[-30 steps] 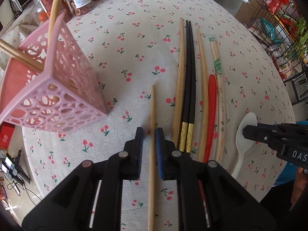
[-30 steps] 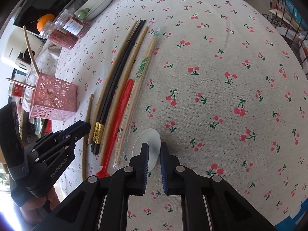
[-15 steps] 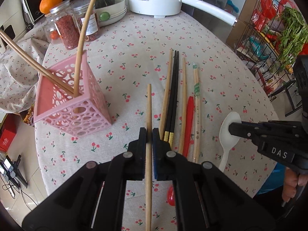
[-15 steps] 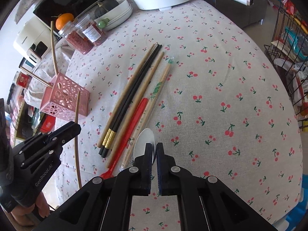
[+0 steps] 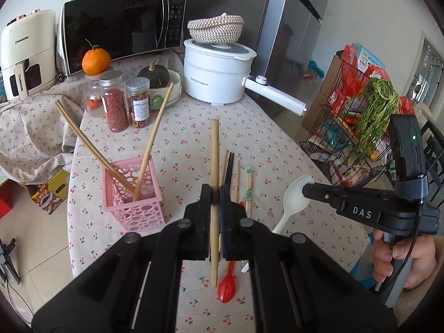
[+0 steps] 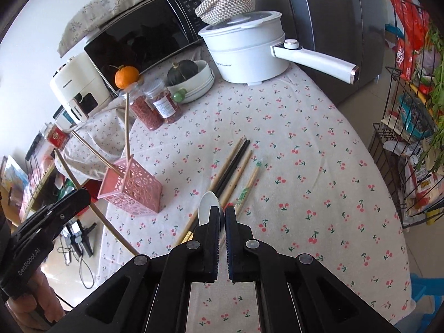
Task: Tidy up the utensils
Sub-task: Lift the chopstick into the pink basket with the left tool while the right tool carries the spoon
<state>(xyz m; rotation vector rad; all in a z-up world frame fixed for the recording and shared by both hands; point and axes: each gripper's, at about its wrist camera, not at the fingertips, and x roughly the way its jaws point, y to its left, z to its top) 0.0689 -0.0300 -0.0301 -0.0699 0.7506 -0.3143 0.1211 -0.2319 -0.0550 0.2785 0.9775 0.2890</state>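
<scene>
My left gripper point(image 5: 215, 194) is shut on a wooden chopstick point(image 5: 214, 166) and holds it well above the table. It also shows in the right wrist view point(image 6: 75, 202). My right gripper point(image 6: 222, 216) is shut on a white plastic spoon point(image 6: 206, 205), also lifted; the spoon shows in the left wrist view point(image 5: 294, 198). A pink perforated basket point(image 5: 130, 194) holds three wooden chopsticks point(image 5: 154, 141) and stands left of the row. Wooden and black chopsticks point(image 6: 233, 166), a wrapped pair point(image 6: 245, 188) and a red spoon point(image 5: 227, 284) lie on the cherry-print cloth.
Two spice jars point(image 5: 125, 102), an orange point(image 5: 95, 61), a bowl with a squash point(image 5: 155, 77) and a white electric pot point(image 5: 219, 75) with a long handle stand at the back. A microwave point(image 5: 122, 25) is behind. A wire rack point(image 5: 360, 127) stands right of the table.
Both grippers closed, the left on the chopstick and the right on the white spoon, then rose and tilted up, lifting both off the cloth.
</scene>
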